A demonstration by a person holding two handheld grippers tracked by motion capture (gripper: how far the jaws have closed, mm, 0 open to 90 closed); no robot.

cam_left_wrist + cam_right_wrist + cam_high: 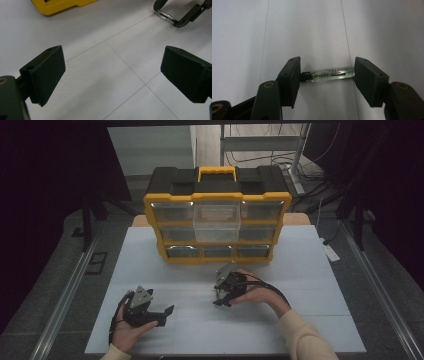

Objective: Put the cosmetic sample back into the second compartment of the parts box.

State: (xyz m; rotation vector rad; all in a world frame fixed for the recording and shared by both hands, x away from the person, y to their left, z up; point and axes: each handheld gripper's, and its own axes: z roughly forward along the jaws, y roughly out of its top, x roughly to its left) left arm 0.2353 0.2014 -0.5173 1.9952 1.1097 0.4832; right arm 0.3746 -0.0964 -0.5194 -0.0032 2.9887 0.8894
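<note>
Two grippers — left gripper (112, 75) jaws wide, right gripper (327, 75) clamping one glass vial (329, 74) endwise.

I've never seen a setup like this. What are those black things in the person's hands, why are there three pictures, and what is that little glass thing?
There is no robot arm here: a person holds a hand-held claw in each hand. The high view looks down on a white table from above. The left claw sits at that picture's left, the right claw nearer the middle. Behind them stands a yellow and black organiser case with clear drawers; one upper middle drawer is pulled out.

The other two pictures come from small cameras riding on each claw, looking along its two black jaws. The left claw's jaws are wide apart with nothing between them. The right claw's jaws hold a small clear glass tube by its two ends, just above the table. I cannot tell what is inside it.
</note>
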